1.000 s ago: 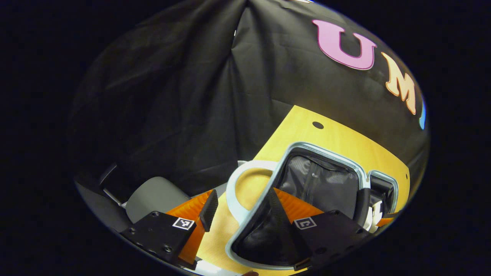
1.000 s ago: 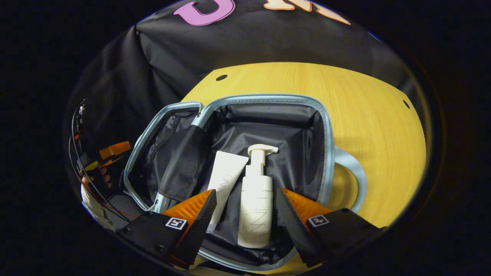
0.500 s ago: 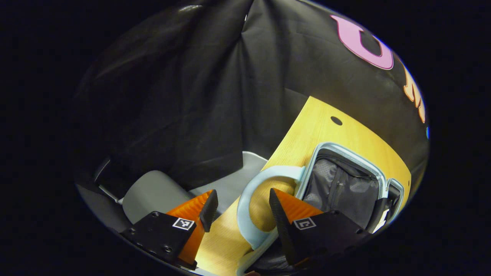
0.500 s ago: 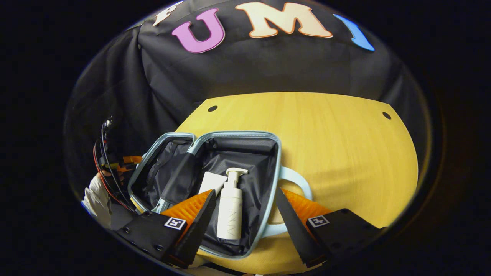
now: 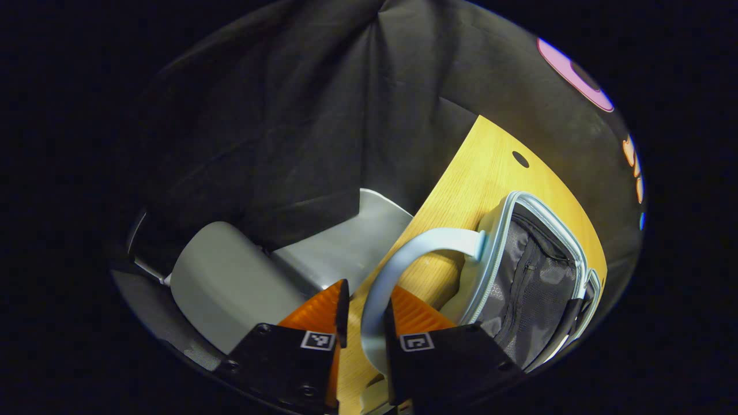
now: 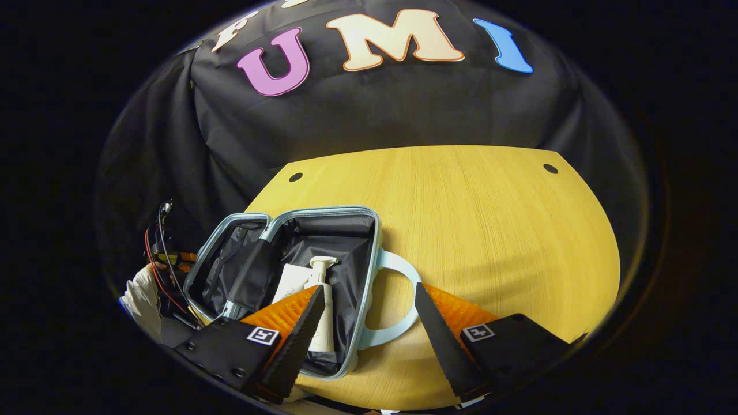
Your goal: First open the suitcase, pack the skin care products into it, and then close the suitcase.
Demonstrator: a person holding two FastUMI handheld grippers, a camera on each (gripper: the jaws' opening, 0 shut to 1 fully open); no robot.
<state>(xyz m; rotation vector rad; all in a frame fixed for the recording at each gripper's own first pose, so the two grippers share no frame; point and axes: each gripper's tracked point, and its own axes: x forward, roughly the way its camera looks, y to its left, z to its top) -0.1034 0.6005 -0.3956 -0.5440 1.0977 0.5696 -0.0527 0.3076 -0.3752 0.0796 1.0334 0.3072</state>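
The light blue suitcase (image 6: 369,271) lies open on the wooden table (image 6: 490,230). A white pump bottle (image 6: 323,311) and a white tube (image 6: 291,282) rest on the dark lining of its right half. My right gripper (image 6: 367,291) hovers open above that half's handle (image 6: 403,323), holding nothing. In the left gripper view, my left gripper (image 5: 364,294) is shut on the other half's pale blue handle (image 5: 403,253), and this half (image 5: 530,282) stands tilted up on its side. The left gripper (image 6: 167,259) and its holder's sleeve (image 6: 141,297) show beyond the case's left half.
The table (image 5: 478,173) ends in a left edge beside the handle. Below it stands a grey chair (image 5: 230,282). Black cloth walls the booth behind. Bare tabletop stretches right of and behind the suitcase in the right gripper view.
My left gripper has moved onto the lid half's handle and shut on it, and that half has tilted up. My right gripper has drawn back and to the right of the packed half.
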